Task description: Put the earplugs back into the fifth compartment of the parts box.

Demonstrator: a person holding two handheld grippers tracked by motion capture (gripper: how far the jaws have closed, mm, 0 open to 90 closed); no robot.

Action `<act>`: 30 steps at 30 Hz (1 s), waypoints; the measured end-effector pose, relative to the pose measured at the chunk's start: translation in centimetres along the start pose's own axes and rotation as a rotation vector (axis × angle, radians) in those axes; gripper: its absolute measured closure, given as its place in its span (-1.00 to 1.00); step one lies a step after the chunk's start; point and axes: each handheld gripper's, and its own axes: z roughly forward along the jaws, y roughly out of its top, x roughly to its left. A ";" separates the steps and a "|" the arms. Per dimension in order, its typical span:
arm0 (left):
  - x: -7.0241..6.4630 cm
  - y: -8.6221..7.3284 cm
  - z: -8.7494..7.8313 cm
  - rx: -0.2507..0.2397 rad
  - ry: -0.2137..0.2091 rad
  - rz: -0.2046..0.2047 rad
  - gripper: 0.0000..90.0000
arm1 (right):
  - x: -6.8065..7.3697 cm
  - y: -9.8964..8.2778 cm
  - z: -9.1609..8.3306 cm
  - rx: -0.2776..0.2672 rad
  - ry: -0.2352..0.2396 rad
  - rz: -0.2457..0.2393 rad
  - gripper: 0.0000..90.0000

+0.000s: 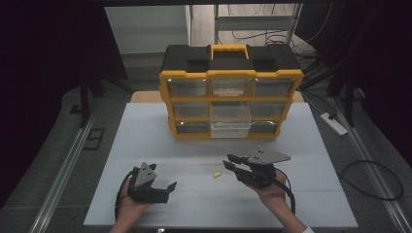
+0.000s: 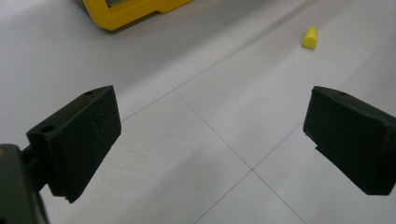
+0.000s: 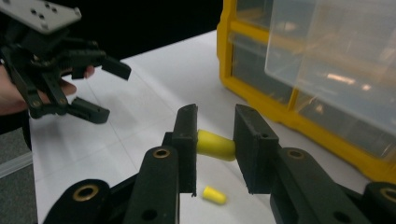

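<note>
Your left gripper (image 1: 163, 188) and right gripper (image 1: 232, 162) are matte black linkage frames, each topped by a grey three-cornered plate dotted with small dark screw holes. At the bottom of the right gripper view, brass-coloured bushings ring the pivot holes of the black arms. The jaws are thick rectangular black blocks (two small holes show in the one at the left of the left gripper view). A black cable loops from each gripper toward your wrist.
</note>
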 end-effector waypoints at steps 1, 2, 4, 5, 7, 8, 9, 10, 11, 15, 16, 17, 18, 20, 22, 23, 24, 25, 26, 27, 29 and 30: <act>0.0 0.0 0.0 0.000 0.000 0.000 -0.92 | -0.1 0.3 -0.3 -0.012 -0.002 -0.004 0.57; 0.0 0.0 0.0 0.001 0.001 0.000 -0.92 | -0.1 0.3 -0.3 -0.012 -0.002 -0.004 0.57; 0.0 0.0 0.0 0.001 -0.001 -0.002 -0.92 | -0.1 0.9 -0.7 -0.028 -0.006 -0.007 0.57; 0.0 0.0 0.0 0.001 -0.001 -0.002 -0.92 | -0.1 0.9 -0.7 -0.028 -0.006 -0.007 0.57; 0.0 0.0 0.0 0.000 -0.003 -0.002 -0.92 | -0.1 1.5 -1.2 -0.044 -0.013 -0.004 0.57; 0.0 0.0 0.0 -0.001 -0.003 0.000 -0.92 | -0.2 1.8 -1.5 -0.055 -0.018 -0.005 0.57; 0.0 0.0 0.0 -0.002 -0.005 0.001 -0.92 | -0.2 2.2 -1.8 -0.066 -0.018 -0.002 0.57; 0.0 0.0 0.0 -0.002 -0.007 0.000 -0.92 | -0.3 2.6 -2.0 -0.074 -0.020 -0.001 0.57; 0.1 0.0 0.0 -0.001 -0.008 0.000 -0.92 | -0.4 3.1 -2.3 -0.079 -0.022 -0.003 0.57; 0.1 0.0 -0.1 -0.004 -0.009 0.003 -0.92 | -0.8 5.1 -2.9 -0.104 -0.035 -0.019 0.57; 0.1 0.0 -0.1 -0.004 -0.010 0.004 -0.92 | -1.0 5.5 -3.0 -0.106 -0.042 -0.024 0.57; 0.1 0.0 0.0 -0.004 -0.010 0.003 -0.92 | -1.1 5.9 -3.0 -0.112 -0.041 -0.024 0.57; 0.1 0.0 -0.1 -0.004 -0.009 0.004 -0.92 | -1.3 6.2 -2.9 -0.114 -0.044 -0.028 0.57; 0.1 0.0 -0.1 -0.009 -0.008 -0.001 -0.92 | -1.8 6.9 -2.9 -0.121 -0.051 -0.022 0.57; 0.1 0.0 -0.1 -0.008 -0.006 -0.002 -0.91 | -2.3 7.4 -2.8 -0.128 -0.056 -0.016 0.57; 0.2 0.0 0.0 -0.007 -0.006 -0.002 -0.91 | -2.4 7.6 -2.8 -0.130 -0.059 -0.014 0.57; 0.1 0.0 0.0 -0.004 -0.005 -0.002 -0.91 | -2.6 7.8 -2.8 -0.128 -0.066 -0.016 0.57; 0.1 0.0 0.0 -0.004 -0.005 -0.002 -0.91 | -2.8 8.2 -2.8 -0.132 -0.067 -0.015 0.57; 0.1 0.0 0.0 -0.004 -0.004 -0.001 -0.91 | -2.9 8.4 -2.8 -0.134 -0.068 -0.016 0.57; 0.1 0.0 0.0 -0.003 -0.004 -0.001 -0.91 | -3.1 8.6 -2.8 -0.135 -0.070 -0.017 0.57; 0.1 0.0 0.0 -0.003 -0.004 -0.001 -0.91 | -3.5 9.1 -2.7 -0.136 -0.079 -0.011 0.57; 0.1 0.0 0.0 -0.006 -0.002 -0.001 -0.91 | -3.7 9.3 -2.6 -0.136 -0.081 -0.011 0.57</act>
